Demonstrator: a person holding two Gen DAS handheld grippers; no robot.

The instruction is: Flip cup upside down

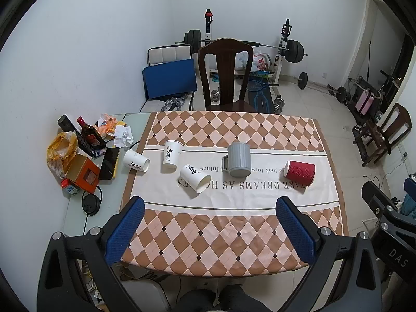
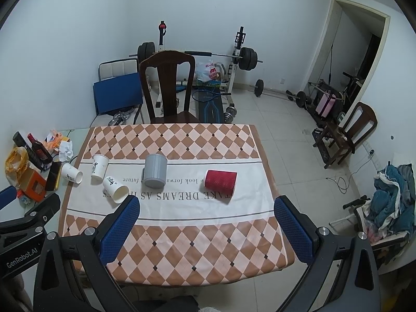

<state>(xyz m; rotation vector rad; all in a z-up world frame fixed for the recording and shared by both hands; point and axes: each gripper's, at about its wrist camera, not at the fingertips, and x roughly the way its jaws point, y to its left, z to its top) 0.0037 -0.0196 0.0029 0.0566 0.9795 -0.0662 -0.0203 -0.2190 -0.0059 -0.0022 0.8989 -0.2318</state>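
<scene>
Left gripper (image 1: 210, 205) and right gripper (image 2: 206, 204) are both hovering wide open, holding nothing, over the near edge of the checkered-cloth counter (image 1: 221, 236). The ribbed red paper cup (image 2: 220, 180) is lying on its side at right, beside the grey ribbed plastic mug (image 2: 155, 170).

- The printed line on the tablecloth (image 1: 234, 184) is broken where the fallen white cup (image 1: 195, 178) and red cup (image 1: 299, 172) lie across its letters.
- The gray mug (image 2: 155, 170) hides its own opening; possibly it stands rim-down.
- The bottle (image 1: 89, 134) label is too small to read.
</scene>
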